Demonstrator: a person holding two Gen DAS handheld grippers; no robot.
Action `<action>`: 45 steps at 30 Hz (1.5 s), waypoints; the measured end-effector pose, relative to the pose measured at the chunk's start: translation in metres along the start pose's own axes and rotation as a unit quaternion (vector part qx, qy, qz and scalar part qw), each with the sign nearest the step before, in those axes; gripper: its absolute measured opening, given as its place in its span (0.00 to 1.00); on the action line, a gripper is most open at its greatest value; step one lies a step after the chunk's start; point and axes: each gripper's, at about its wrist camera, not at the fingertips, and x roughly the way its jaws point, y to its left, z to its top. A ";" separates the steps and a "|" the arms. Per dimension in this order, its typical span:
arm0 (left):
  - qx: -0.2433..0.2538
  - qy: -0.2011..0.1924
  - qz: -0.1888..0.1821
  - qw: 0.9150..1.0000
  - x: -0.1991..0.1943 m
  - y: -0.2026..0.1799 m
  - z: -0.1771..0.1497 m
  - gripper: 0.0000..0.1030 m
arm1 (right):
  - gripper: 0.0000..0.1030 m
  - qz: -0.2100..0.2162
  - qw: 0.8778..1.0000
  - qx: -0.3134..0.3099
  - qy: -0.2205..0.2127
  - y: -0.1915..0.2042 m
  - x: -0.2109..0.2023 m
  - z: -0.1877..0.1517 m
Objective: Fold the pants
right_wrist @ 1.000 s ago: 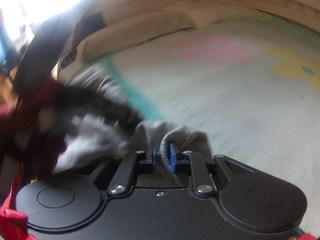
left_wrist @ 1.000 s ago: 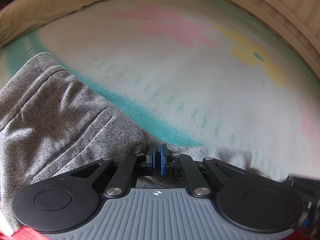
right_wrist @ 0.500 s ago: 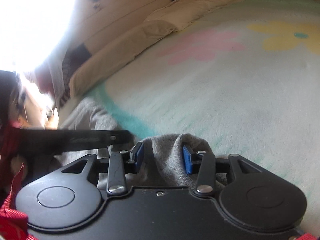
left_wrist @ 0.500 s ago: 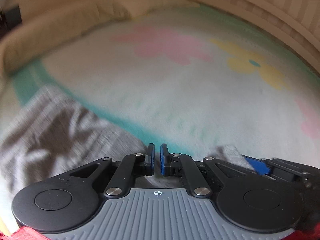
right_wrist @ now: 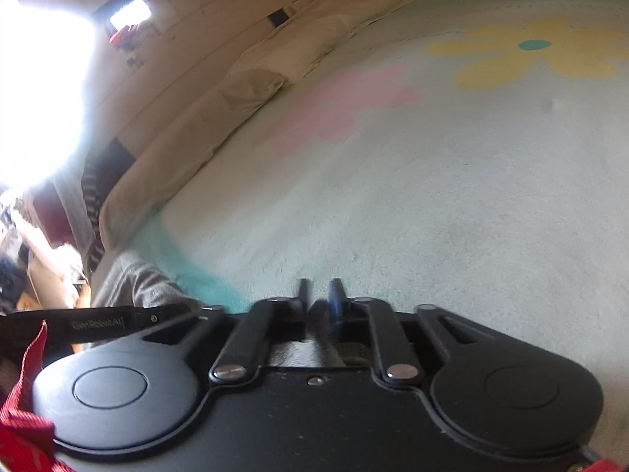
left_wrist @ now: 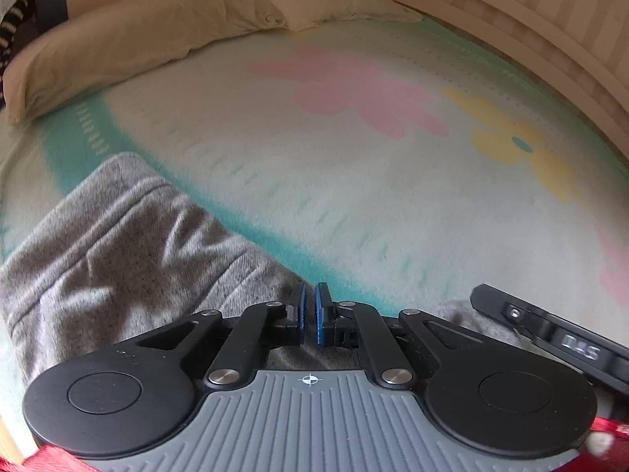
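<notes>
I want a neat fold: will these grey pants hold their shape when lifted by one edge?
Probably not. The grey pants already lie creased and rumpled on the blanket, so they look soft and would likely droop. The fuzzy blanket may drag at the knit cloth rather than letting it slide.

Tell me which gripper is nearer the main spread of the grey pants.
Left. The pants lie spread just left of the left gripper. The right gripper sits further right, beyond it; its jaws have just been closing, with the pants low between them.
</notes>
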 end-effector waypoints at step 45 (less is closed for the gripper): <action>0.224 0.086 -0.109 0.965 -0.044 -0.096 -0.095 0.07 | 0.45 -0.211 0.965 -0.084 0.129 0.013 -0.163 -0.129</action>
